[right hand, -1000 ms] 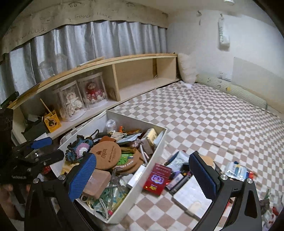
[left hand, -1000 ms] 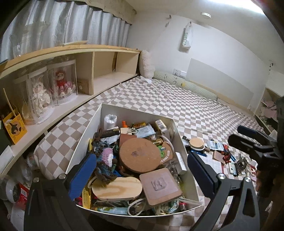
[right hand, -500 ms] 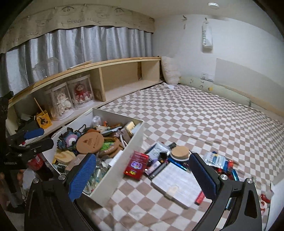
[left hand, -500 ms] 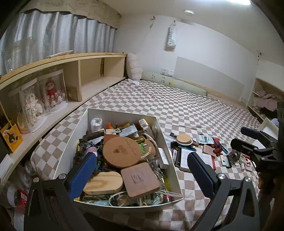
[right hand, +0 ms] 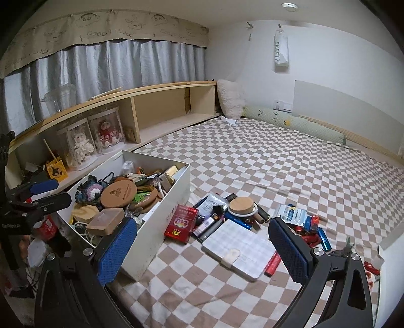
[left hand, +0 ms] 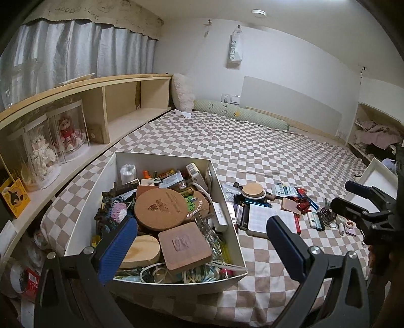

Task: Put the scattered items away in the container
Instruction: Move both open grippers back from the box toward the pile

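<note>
Both tools spread empty, pulled farther back from white box (right hand: 161, 227)

Dim, cool indoor light in both fisheye views.
Ceiling lamp (left hand: 259, 11) glows at the top edge; black vignette rounds every corner, straight lines bow outward, and lower-left clutter sinks into shadow.

We hold our right gripper (right hand: 202, 248) wide apart and empty above a white notebook (right hand: 237, 246) on the checkered bedspread (right hand: 290, 166). Left of it, a red packet (right hand: 180, 223) leans against the crammed white container (right hand: 161, 219). Our left gripper (right hand: 48, 193) hovers at far left.
</note>
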The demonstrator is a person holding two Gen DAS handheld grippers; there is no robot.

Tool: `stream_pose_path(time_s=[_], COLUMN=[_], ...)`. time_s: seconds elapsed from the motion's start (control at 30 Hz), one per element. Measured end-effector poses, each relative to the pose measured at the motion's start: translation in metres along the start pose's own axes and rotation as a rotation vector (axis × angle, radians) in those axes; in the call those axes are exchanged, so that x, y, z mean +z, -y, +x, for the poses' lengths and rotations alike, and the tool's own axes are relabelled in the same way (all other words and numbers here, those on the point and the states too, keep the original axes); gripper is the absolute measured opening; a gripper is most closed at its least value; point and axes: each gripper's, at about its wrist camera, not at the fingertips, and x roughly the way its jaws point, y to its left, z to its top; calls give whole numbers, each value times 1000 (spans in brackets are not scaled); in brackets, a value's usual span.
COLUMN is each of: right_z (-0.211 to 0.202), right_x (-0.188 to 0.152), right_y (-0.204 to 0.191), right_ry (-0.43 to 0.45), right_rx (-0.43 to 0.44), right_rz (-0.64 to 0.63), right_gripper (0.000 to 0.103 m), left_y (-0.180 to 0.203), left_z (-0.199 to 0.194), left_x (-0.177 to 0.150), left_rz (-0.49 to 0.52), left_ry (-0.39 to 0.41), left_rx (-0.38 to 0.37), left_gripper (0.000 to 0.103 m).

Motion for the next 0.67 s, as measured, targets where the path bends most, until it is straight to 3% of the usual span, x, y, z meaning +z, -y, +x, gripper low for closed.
stream_pose_path(time_s=[0.67], right_z=[5], right_x=[-7], right_y=[4], right_ry=[-24], right_rx=[4], right_rz=[20], right_gripper=[103], left_y=[2], left_z=[1], left_x=[-4], left_rz=[11], left_ry=[-3], left_rx=[6], left_gripper=[103])
